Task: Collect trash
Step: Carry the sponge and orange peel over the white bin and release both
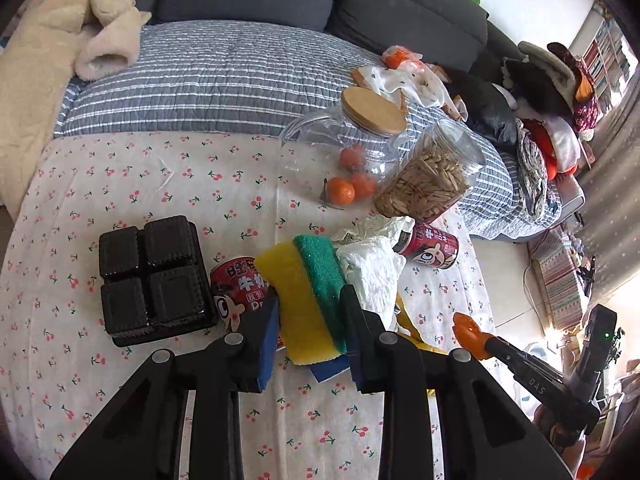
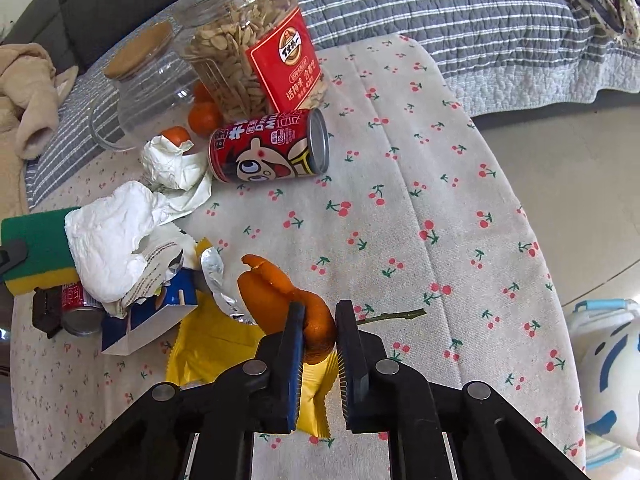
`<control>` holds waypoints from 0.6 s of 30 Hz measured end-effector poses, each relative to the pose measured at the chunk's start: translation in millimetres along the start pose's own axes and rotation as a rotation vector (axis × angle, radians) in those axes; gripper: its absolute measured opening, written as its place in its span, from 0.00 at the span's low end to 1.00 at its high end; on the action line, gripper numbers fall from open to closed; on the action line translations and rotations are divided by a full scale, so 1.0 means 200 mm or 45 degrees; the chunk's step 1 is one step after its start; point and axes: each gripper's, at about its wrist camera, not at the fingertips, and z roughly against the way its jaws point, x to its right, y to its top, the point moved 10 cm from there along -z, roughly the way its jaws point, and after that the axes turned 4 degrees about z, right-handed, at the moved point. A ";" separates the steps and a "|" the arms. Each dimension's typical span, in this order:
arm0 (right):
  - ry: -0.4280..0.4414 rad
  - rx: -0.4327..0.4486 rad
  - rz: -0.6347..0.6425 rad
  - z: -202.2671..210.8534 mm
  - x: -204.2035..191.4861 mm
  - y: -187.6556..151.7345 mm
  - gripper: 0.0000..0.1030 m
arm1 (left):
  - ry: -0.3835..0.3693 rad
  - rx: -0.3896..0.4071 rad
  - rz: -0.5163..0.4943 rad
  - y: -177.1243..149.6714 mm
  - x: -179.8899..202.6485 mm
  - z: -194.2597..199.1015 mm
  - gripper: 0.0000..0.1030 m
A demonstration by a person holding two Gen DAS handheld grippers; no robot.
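Note:
My left gripper [image 1: 310, 308] is shut on a yellow and green sponge [image 1: 304, 292], held over the table. My right gripper [image 2: 320, 320] is shut on an orange peel [image 2: 276, 296]; the peel also shows in the left wrist view [image 1: 466, 330]. Crumpled white tissue [image 2: 112, 236] lies beside the sponge. A red can [image 2: 268, 152] lies on its side, and a second red can [image 1: 236, 292] sits by the sponge. A yellow wrapper [image 2: 208, 344], a blue and white box [image 2: 152, 320] and foil [image 2: 216, 280] lie under the peel. A twig [image 2: 396, 315] lies right of my right fingers.
A black plastic tray [image 1: 150, 276] sits at the left. A glass pitcher with a wooden lid [image 1: 344, 140], tangerines [image 1: 342, 192] and a seed jar [image 2: 256, 48] stand at the far side of the cherry-print tablecloth [image 2: 440, 200]. A sofa with a striped quilt [image 1: 208, 76] is behind.

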 end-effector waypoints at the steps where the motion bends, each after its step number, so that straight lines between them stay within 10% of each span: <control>1: -0.002 0.011 -0.008 0.02 0.01 0.00 0.12 | -0.002 0.012 -0.004 0.00 0.01 0.03 0.30; 9: -0.016 0.103 -0.105 0.19 0.11 -0.01 0.11 | -0.003 0.131 -0.050 0.01 0.09 0.23 0.29; 18: -0.030 0.221 -0.242 0.40 0.28 -0.07 0.11 | -0.224 0.103 -0.233 -0.18 0.57 0.22 0.29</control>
